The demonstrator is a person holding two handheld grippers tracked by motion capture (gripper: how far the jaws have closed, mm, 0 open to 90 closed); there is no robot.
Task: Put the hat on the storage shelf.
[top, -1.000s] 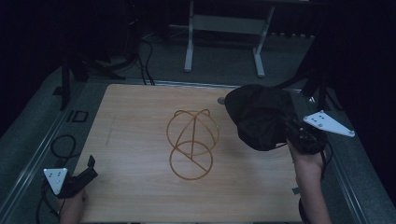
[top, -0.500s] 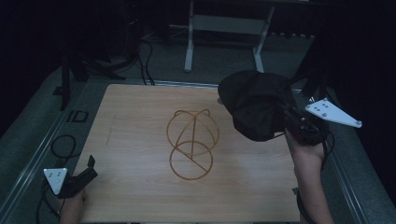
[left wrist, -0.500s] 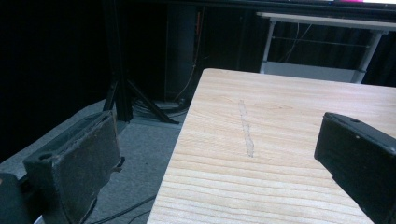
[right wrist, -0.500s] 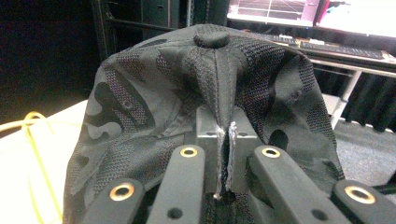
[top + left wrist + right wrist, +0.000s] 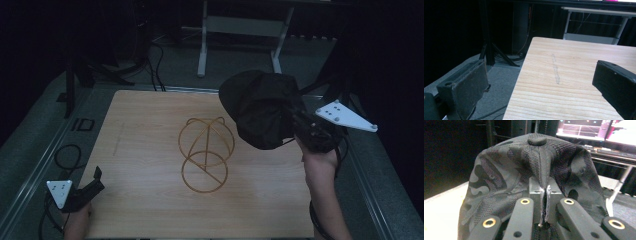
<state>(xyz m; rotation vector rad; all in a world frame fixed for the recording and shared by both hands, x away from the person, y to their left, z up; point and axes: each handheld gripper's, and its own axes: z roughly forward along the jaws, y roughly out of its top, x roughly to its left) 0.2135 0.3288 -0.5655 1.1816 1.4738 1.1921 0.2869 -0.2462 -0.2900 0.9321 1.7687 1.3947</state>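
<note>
The right gripper [image 5: 300,125] pinches the fabric of the black camouflage-patterned cloth cap [image 5: 262,107], which hangs beyond its jaws above the wooden table's [image 5: 150,130] far right corner, clear of the gold wire stand [image 5: 206,154]

No text, label or number can be read anywhere.

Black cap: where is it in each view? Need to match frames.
High view: black cap right of centre, held off the table by the right gripper.
Left gripper view: not in it.
Right gripper view: centre, crown upward, fabric pinched in the shut jaws.
Shared landmark: the table's light wood top.
</note>
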